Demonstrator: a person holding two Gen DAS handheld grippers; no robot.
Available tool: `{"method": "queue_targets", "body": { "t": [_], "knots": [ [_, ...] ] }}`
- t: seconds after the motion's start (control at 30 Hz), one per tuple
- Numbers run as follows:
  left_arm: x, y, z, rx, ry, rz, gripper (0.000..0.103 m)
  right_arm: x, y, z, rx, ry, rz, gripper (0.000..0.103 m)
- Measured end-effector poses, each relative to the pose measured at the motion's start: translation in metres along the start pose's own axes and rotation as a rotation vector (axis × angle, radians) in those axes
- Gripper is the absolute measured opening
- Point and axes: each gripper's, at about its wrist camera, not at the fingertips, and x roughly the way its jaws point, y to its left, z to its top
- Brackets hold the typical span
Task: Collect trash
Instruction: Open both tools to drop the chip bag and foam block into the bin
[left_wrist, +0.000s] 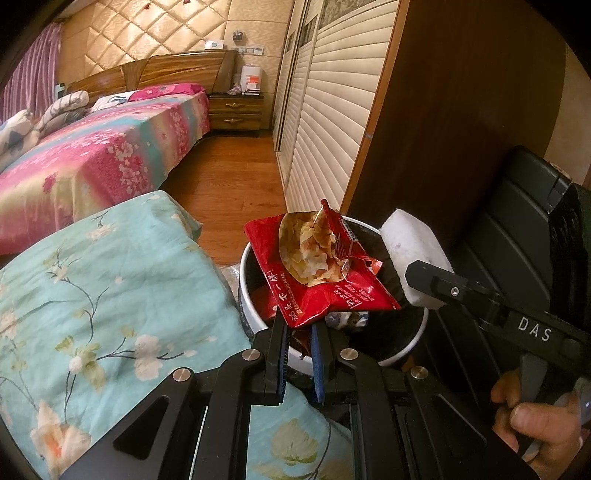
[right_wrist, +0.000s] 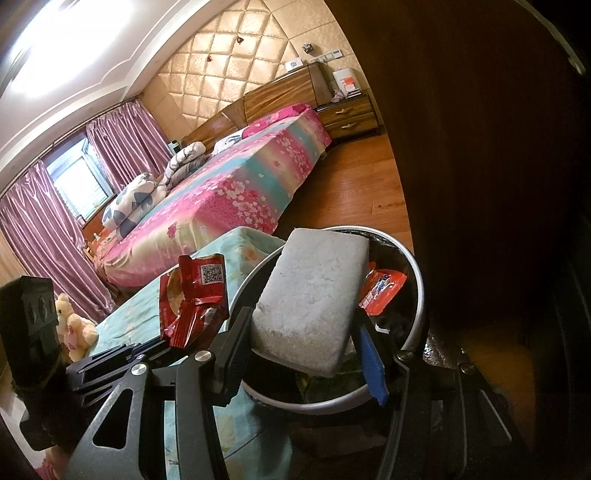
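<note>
My left tool (left_wrist: 299, 332) is clamped on the near edge of a torn red snack wrapper (left_wrist: 317, 269), which hangs over the mouth of the white-rimmed bin (left_wrist: 251, 295). My right tool (right_wrist: 306, 336) grips a white foam block (right_wrist: 314, 295) above that same bin, toward its right side. To drop both cleanly, I judge each piece should sit fully inside the rim before I let the fingers part: the wrapper first, since its far end overhangs the rim beside the teal floral bedding (left_wrist: 92, 295).
</note>
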Motion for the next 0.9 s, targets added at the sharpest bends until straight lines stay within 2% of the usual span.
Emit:
{"method": "queue_targets", "body": {
  "t": [0.9],
  "knots": [
    [0.021, -0.005, 0.011, 0.016, 0.028, 0.015, 0.01, 0.016, -0.005, 0.009, 0.012, 0.044, -0.007, 0.055]
  ]
}}
